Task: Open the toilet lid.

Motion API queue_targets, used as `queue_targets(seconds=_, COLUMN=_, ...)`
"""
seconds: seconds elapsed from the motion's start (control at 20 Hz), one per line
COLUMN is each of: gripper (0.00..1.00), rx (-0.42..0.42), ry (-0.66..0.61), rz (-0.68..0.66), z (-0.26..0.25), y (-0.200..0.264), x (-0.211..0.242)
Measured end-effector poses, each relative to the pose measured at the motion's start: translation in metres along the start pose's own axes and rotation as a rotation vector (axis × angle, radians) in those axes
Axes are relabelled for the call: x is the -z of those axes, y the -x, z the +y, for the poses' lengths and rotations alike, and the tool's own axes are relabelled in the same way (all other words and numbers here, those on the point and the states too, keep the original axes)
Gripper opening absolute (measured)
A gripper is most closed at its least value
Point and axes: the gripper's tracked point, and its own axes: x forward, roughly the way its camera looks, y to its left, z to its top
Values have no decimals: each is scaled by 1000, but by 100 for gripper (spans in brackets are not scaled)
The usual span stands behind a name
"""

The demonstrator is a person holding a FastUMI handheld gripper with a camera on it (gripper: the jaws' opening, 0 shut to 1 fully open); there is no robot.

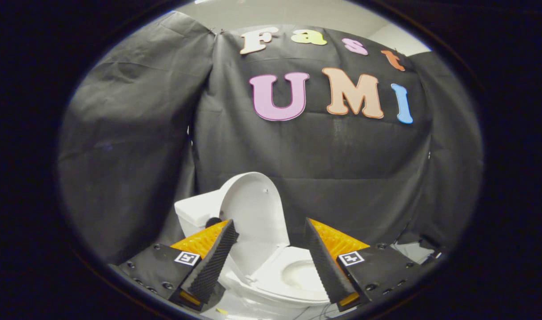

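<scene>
Gripper view, read from left to right: black cloth (133,146) hangs in loose folds as the booth's wall, and low against it sits the white tank (195,213) of the toilet, set back so that a raised lid has something to lean on. Next comes the toilet lid (253,209) itself, already standing upright and tipped back toward the tank, its pale inner face turned to the camera; judged from that, the opening looks done. The gripper (271,235) has its fingers spread wide with nothing between them, the left fingertip (229,229) overlapping the lid's lower edge in the picture, though I cannot tell whether it touches. That open stance fits a tool that has let go, or that lifted by pushing rather than pinching. Between and below the fingers the seat (275,273) lies flat on the bowl, its oval opening (297,273) exposed, nearer the right finger (324,262). Beyond that finger the cloth runs on, and something dark and cluttered lies on the floor at its foot, too small to make out.
</scene>
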Motion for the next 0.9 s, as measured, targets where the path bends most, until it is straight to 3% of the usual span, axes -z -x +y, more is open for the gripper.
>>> queue_targets(seconds=0.35, gripper=98, rx=-5, ry=31, rz=74, z=-45, y=12, x=42)
queue_targets(seconds=0.6, gripper=97, rx=97, ry=-80, rz=66, z=-121, y=30, x=63)
queue_targets(seconds=0.9, gripper=97, rx=162, ry=-62, rz=84, z=-173, y=39, x=73)
